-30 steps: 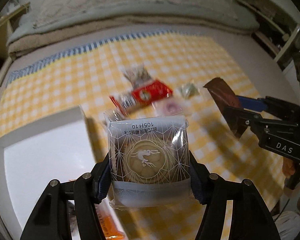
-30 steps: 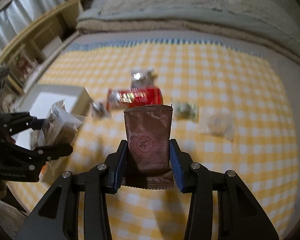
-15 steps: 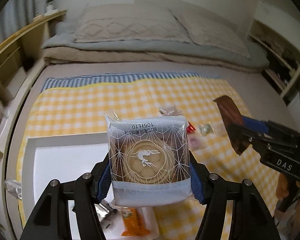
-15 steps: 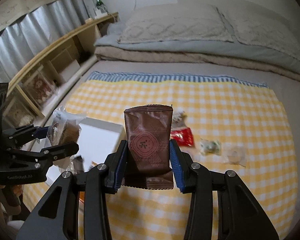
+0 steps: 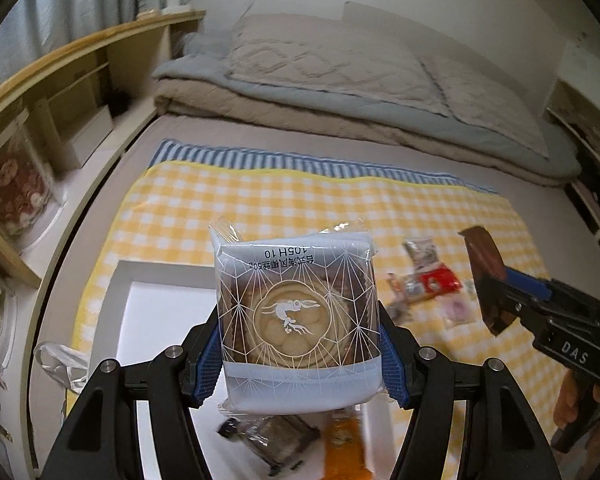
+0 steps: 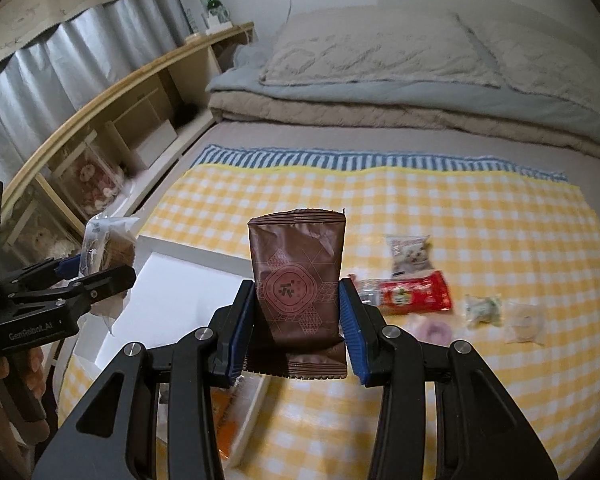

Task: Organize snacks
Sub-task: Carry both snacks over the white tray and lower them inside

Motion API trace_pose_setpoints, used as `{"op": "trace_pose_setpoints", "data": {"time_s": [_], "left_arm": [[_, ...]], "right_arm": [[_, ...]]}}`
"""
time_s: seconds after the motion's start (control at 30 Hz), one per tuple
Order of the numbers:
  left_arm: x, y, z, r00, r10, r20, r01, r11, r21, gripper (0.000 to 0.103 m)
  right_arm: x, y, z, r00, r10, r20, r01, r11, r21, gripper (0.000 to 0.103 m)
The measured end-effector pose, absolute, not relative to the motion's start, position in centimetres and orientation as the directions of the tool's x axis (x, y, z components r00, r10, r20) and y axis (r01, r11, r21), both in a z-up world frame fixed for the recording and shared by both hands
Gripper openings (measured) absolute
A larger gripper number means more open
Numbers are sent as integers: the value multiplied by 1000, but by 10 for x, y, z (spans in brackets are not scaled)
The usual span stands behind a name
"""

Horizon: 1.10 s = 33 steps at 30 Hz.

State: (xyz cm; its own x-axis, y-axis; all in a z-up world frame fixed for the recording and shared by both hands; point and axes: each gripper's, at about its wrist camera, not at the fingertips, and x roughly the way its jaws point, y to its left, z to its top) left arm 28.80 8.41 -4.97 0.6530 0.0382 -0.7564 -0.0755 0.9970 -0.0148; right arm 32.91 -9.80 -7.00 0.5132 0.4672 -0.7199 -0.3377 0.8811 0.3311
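Closest in, the left tool (image 5: pixel 300 354) pinches a silver-blue mooncake packet (image 5: pixel 296 320) by its sides, upright, over the white box (image 5: pixel 156 312) at the near left of the yellow checked cloth (image 5: pixel 260 200). The right tool (image 6: pixel 298 320) likewise grips a brown sachet (image 6: pixel 298 280) between its blue pads, standing on end, above the box's right edge. Neither snack is in the box yet; both hang in the air. Inside the box, at its near end, lie an orange packet (image 5: pixel 346 448) and a dark clear-wrapped one (image 5: pixel 276 438), so sorting looks partly done. Farther out on the cloth, loose snacks wait: a red wrapper (image 6: pixel 410 293), a pale pouch with a picture (image 6: pixel 412 254) just behind it, a small green sweet (image 6: pixel 482 309), a clear round-sweet packet (image 6: pixel 524 322) and a pinkish one (image 6: pixel 430 328), blurred. By my reckoning two drops come next, then about five pickups. Beyond the cloth lie folded bedding (image 6: pixel 400 92) and pillows.
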Motion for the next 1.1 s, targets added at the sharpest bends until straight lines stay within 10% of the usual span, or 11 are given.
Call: {"op": "trace_pose_setpoints", "data": {"time_s": [1.1], "left_arm": [[434,124,-197,416,-27,-909,-137,986,-92,64]], "right_arm": [[392,-28,-194,170,581,-796,-86,813,576,46]]}}
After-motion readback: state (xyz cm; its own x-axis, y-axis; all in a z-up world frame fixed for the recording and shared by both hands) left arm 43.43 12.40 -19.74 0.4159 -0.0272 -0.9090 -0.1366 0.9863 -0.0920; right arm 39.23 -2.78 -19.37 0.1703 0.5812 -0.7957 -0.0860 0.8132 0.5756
